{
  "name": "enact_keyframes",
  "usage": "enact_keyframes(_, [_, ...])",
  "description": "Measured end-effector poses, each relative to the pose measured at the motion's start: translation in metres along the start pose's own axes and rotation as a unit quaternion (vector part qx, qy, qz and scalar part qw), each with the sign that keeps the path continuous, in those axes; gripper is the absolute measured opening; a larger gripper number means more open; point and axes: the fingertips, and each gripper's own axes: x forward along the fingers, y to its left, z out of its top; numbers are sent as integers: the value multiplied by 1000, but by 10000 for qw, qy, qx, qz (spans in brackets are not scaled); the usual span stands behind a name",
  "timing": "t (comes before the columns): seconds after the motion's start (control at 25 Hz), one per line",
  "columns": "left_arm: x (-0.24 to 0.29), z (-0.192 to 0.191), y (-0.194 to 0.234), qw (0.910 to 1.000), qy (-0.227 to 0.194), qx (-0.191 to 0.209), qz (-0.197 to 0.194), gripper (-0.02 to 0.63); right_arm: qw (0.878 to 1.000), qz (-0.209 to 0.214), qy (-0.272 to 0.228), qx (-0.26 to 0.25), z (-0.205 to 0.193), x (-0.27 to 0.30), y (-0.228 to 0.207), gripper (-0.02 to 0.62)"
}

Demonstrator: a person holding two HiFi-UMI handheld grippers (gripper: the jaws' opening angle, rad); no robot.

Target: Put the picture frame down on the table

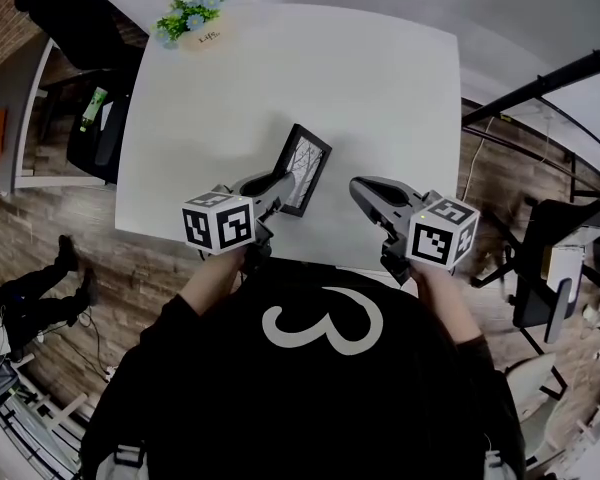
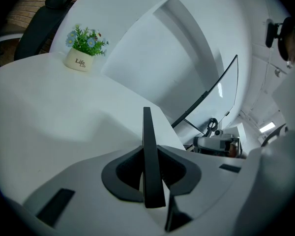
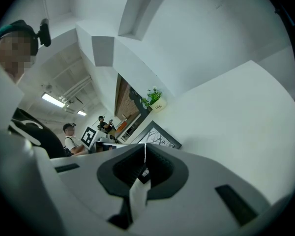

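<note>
A black picture frame (image 1: 307,165) with a pale branch print stands tilted over the white table (image 1: 280,78) near its front edge. My left gripper (image 1: 280,184) is shut on the frame's left side. In the left gripper view the frame's thin black edge (image 2: 147,146) runs straight up between the jaws of the left gripper (image 2: 146,157). I cannot tell whether the frame's lower edge touches the table. My right gripper (image 1: 360,190) hovers just right of the frame, shut and holding nothing. The right gripper view shows the right gripper (image 3: 145,150) with jaws pressed together and the frame (image 3: 160,135) beyond them.
A small pot of blue and white flowers (image 1: 195,18) (image 2: 83,45) (image 3: 155,100) stands at the table's far left corner. A black office chair (image 1: 80,18) is beyond that corner. Chairs (image 1: 550,268) stand to the right. People (image 3: 71,136) are in the background.
</note>
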Motion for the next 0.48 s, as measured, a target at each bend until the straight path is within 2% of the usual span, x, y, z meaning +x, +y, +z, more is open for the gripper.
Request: enact_keyframes(0.48, [-3, -6, 22, 9984, 128, 340, 444, 67, 10000, -13, 44, -6, 0, 5, 0, 25])
